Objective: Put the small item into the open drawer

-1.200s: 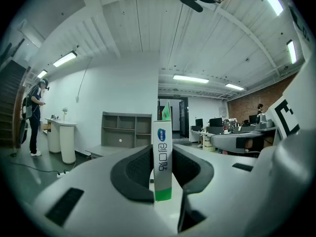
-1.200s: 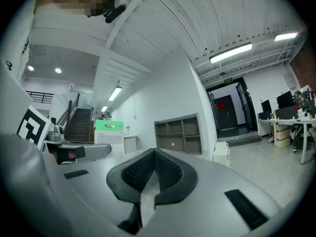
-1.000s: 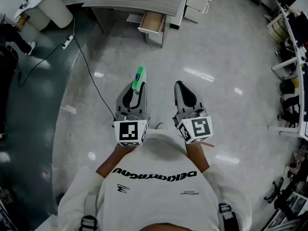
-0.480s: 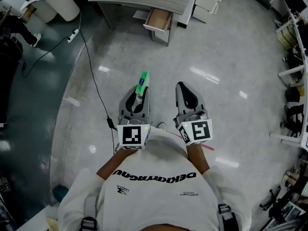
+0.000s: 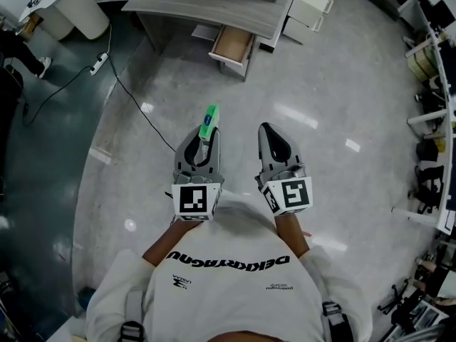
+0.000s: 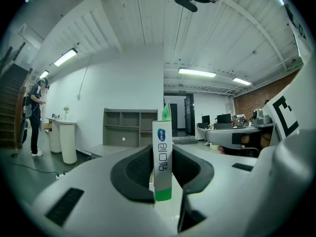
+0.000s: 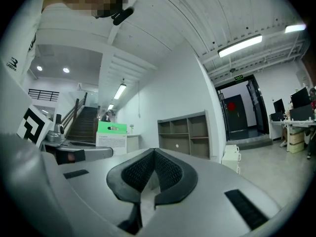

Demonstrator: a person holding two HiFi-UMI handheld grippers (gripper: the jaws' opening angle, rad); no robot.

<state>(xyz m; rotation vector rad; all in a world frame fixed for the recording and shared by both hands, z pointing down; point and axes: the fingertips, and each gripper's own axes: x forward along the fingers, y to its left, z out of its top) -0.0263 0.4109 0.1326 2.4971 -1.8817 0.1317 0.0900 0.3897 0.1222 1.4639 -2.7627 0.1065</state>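
A small green-and-white box [image 5: 209, 120] stands upright between the jaws of my left gripper [image 5: 206, 131], which is shut on its lower part. In the left gripper view the box [image 6: 162, 154] fills the gap of the left gripper [image 6: 162, 151], its green top sticking up past the pads. My right gripper [image 5: 270, 128] hangs beside it, shut with nothing in it; the right gripper [image 7: 153, 154] shows closed pads, with the box [image 7: 111, 135] off to the left. The open wooden drawer [image 5: 234, 43] juts from under a grey desk [image 5: 199, 2], well ahead across the floor.
A white cabinet [image 5: 311, 2] stands right of the desk and a white round pedestal [image 5: 77, 11] to its left. A power strip [image 5: 99, 60] and black cable [image 5: 135, 105] lie on the glossy floor. Desks and chairs [image 5: 431, 120] line the right edge. A grey shelf unit [image 6: 126, 127] stands far ahead.
The head view has swayed a little, and the desk and drawer shifted slightly in frame. Both grippers keep their pose and the left one still holds the box.
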